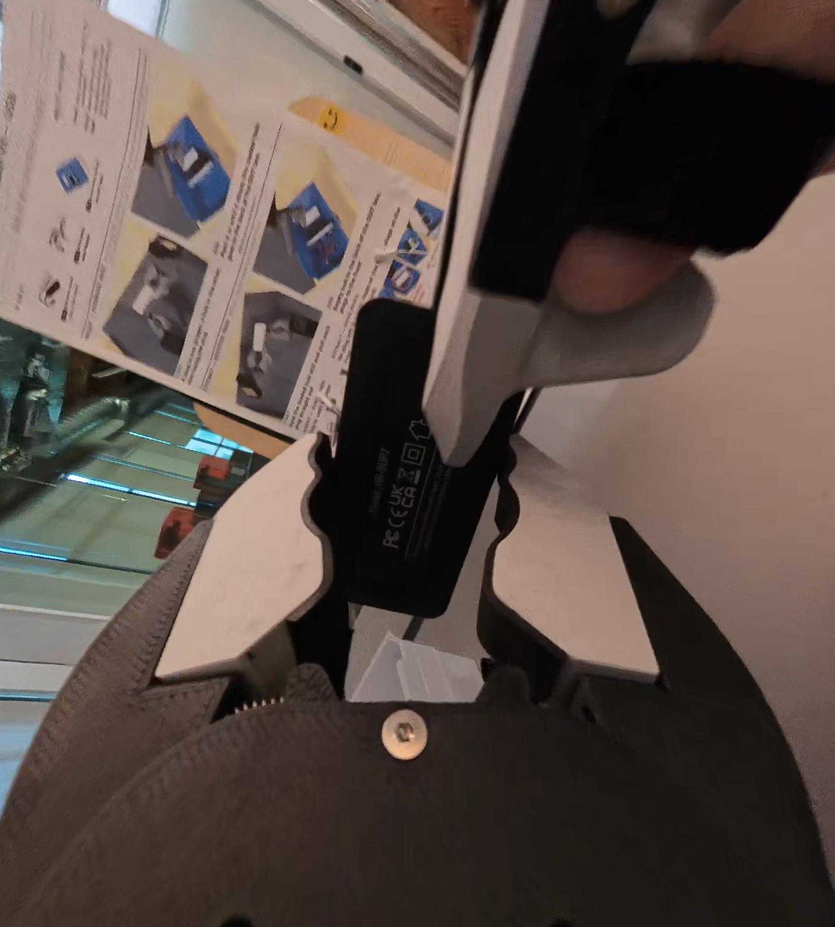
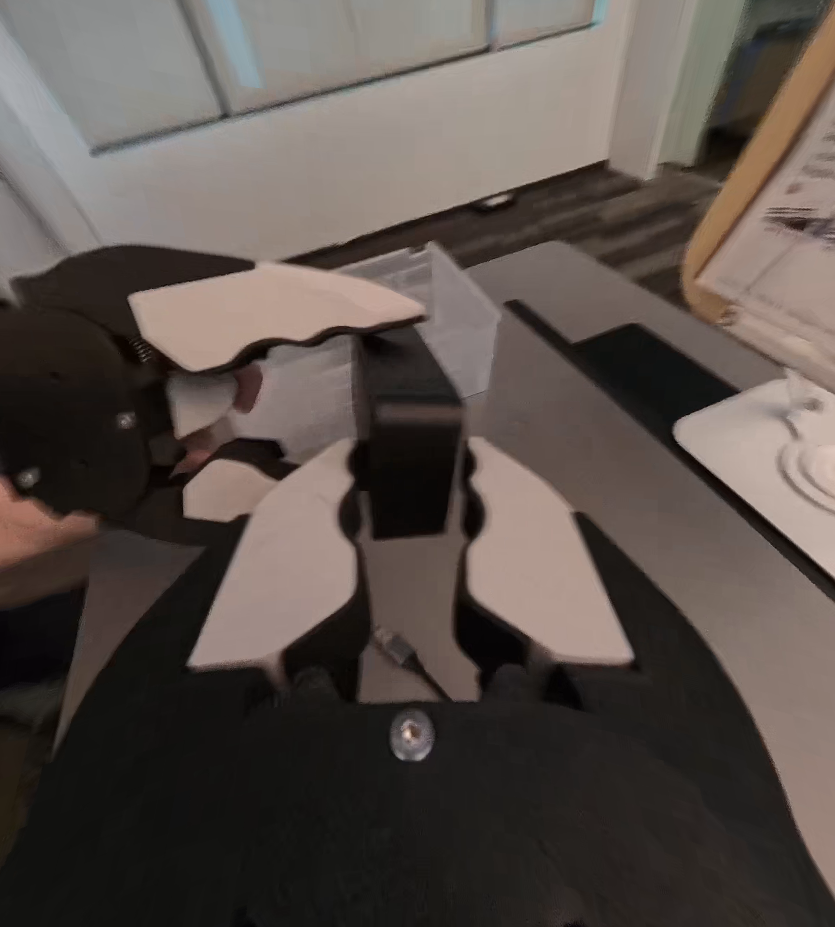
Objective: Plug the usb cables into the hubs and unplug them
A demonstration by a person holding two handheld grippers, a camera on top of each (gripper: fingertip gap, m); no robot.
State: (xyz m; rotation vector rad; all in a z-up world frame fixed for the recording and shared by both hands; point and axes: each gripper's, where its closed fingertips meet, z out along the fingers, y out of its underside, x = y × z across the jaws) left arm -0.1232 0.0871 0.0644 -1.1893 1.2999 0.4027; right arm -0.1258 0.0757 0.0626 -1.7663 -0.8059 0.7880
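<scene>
Where both claws meet, hub [image 1: 400, 481] stands lengthwise.

Both grippers crowd the black hub [image 2: 408, 466] from two sides. A clear plastic stand [image 2: 460, 326] blocks behind it; bare counter [image 2: 581, 501] lies open toward the white base [image 2: 756, 466].

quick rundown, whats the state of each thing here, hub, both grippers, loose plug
black hub: held off the table between both grippers
left gripper: shut on the hub
right gripper: shut on the hub
usb plug: lying loose on the table, not plugged in
</scene>
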